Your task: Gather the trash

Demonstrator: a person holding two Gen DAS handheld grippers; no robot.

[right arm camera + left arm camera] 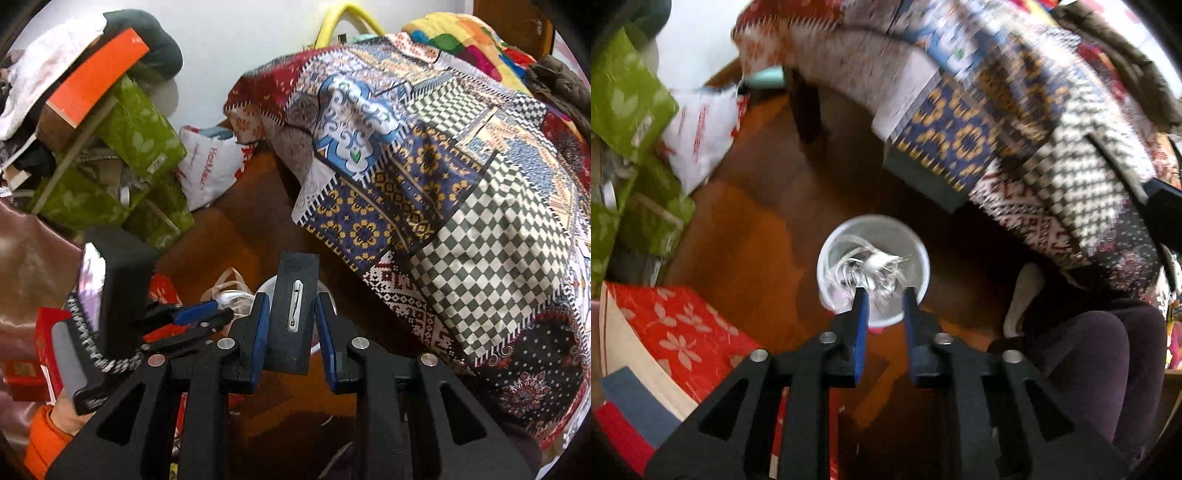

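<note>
The white bin (873, 271) stands on the wooden floor (757, 236), at the centre of the left wrist view, with the patchwork blanket (1015, 147) at 1 o'clock and green boxes (628, 99) at 10 o'clock. Crumpled white scraps (875, 266) already lie inside the bin, so part of the collecting appears done. One item is not yet dropped: a flat black card (293, 317) with a small silver clip.

The left gripper (884, 295) hangs directly above the bin. Its jaws are spread apart and hold nothing; nothing sits between the blue pads (862, 332).

The right gripper (290, 301) carries the card upright between its jaws. The card stands against the left pad, while a narrow gap seems to show at the right pad, so a firm pinch cannot be confirmed. In the right wrist view the bin (267, 288) is mostly hidden behind the card. The left gripper (207, 312) appears at 9 o'clock.
</note>
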